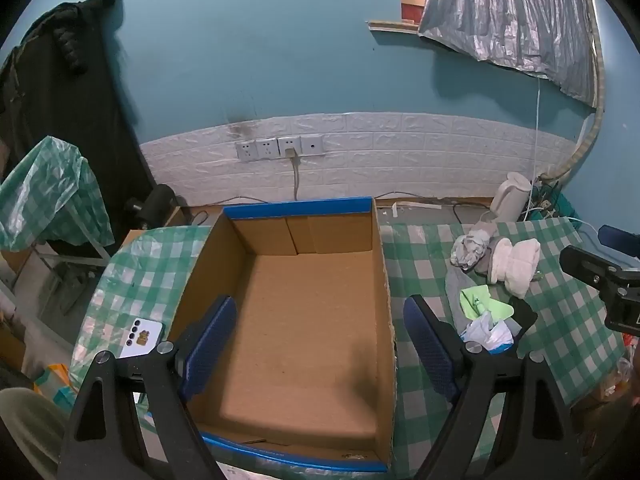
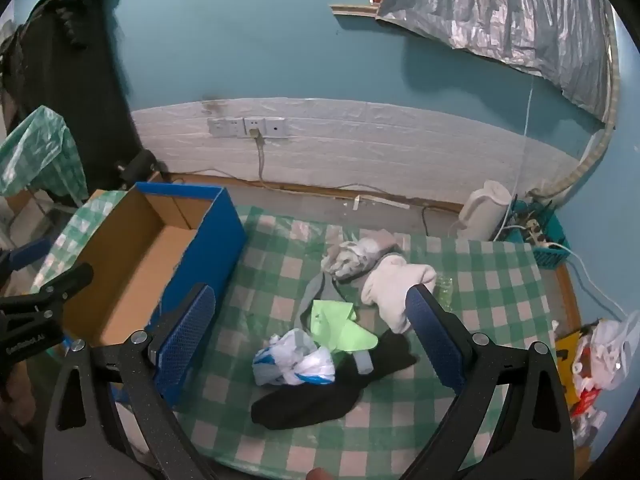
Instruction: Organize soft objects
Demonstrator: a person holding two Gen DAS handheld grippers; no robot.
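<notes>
Both wide apart: left gripper [image 1: 320, 344] over cardboard box [image 1: 312, 320], right gripper [image 2: 312, 332] over sock pile [image 2: 340, 328].

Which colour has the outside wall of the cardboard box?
Blue. The cardboard box shows its outer side wall best in the right wrist view; inside it is plain brown.

One cardboard box [image 1: 304, 320], one phone [image 1: 140, 338], one kettle [image 2: 484, 210].

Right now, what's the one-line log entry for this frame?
left gripper: open over cardboard box, box holds nothing | right gripper: open above sock pile | plastic bag on table
</notes>
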